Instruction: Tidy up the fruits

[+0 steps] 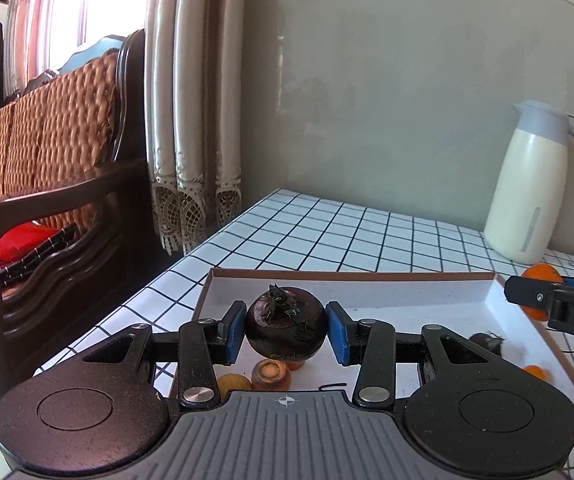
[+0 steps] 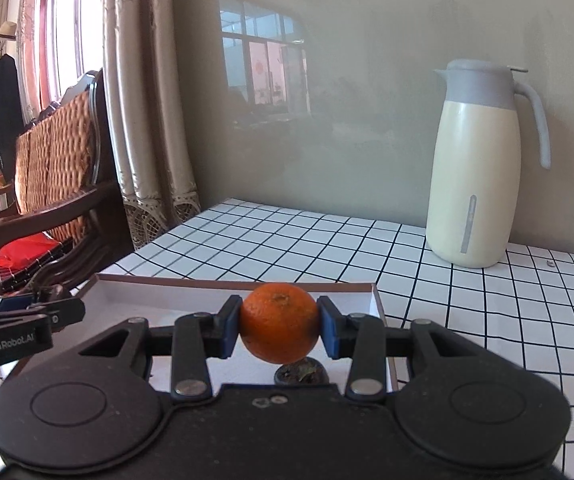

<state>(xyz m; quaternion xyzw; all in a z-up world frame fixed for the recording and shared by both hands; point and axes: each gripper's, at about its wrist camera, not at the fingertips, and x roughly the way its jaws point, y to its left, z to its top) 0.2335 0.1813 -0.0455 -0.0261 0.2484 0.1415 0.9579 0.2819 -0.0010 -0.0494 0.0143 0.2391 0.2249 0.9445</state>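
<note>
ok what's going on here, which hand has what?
Fruit sorting, mid-carry. The left gripper is shut on a dark purple mangosteen, and the right gripper is shut on an orange. Both hang over the shallow white box on the checked table; another mangosteen lies inside the box.

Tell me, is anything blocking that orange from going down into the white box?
Partly. The right tongs hold the orange above the box, but a dark fruit lies on the box floor right beneath it. The floor beside that fruit looks free.
</note>
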